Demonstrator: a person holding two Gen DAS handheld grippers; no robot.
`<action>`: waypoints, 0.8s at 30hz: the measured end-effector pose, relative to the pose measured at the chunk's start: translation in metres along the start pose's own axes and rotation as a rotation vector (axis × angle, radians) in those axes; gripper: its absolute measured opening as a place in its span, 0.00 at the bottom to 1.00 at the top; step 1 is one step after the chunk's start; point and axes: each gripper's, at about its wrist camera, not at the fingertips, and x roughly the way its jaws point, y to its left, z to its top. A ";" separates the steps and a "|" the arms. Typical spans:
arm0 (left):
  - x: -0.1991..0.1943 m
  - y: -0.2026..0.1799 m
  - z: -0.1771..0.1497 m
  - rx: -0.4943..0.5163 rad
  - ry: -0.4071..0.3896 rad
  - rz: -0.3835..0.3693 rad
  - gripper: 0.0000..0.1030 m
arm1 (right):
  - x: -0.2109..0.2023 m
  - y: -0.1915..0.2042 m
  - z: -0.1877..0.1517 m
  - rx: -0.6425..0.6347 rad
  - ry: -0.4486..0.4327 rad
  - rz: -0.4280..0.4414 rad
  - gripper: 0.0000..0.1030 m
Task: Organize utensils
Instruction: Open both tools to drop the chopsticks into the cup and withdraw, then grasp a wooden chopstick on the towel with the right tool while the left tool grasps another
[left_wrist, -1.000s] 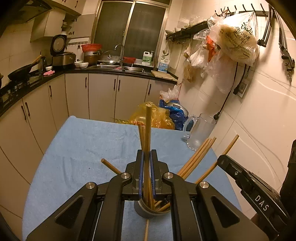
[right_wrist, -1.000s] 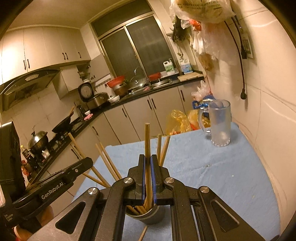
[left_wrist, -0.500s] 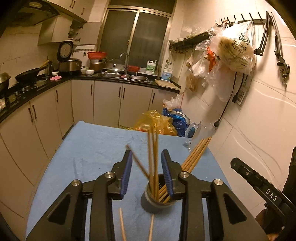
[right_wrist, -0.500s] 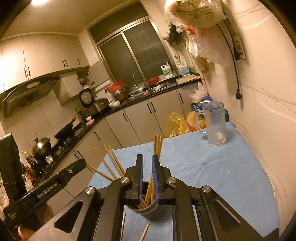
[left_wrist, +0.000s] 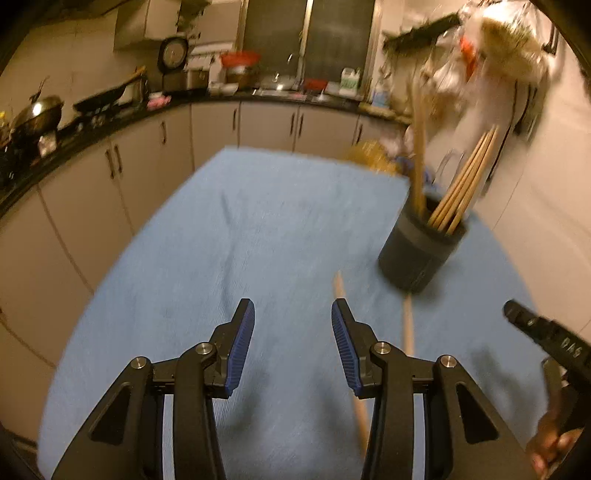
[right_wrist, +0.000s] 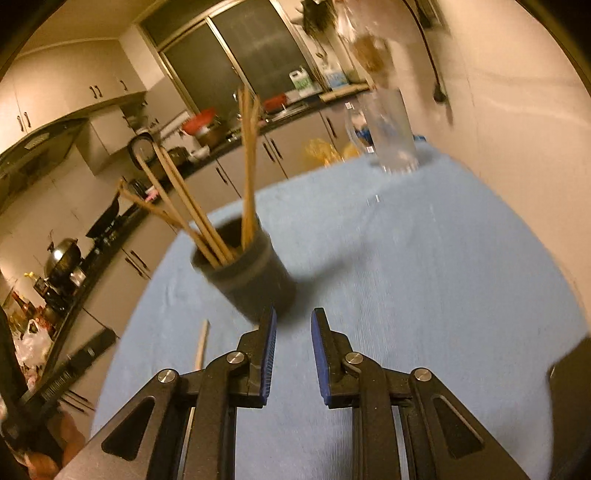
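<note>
Kitchen table, blue cloth (left_wrist: 266, 236). Both grippers empty: left gripper (left_wrist: 293, 350) jaws wide, right gripper (right_wrist: 293, 354) part open. Holder (right_wrist: 247, 275) of chopsticks (right_wrist: 248, 162) near table's right edge; two loose chopsticks (left_wrist: 407, 323) beside it. Risk: a low grab snags cloth or knocks holder over.

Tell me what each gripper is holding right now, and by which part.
Nothing. The left gripper and right gripper are both open and empty; the chopsticks stand in the dark cup.
</note>
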 end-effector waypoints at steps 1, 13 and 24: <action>0.004 0.004 -0.008 -0.004 0.013 0.008 0.41 | 0.004 -0.001 -0.007 0.004 0.015 -0.003 0.21; 0.028 0.031 -0.034 -0.101 0.100 -0.023 0.41 | 0.028 0.023 -0.033 -0.042 0.132 0.016 0.20; 0.025 0.038 -0.034 -0.148 0.099 -0.083 0.41 | 0.078 0.080 -0.046 -0.165 0.293 -0.013 0.21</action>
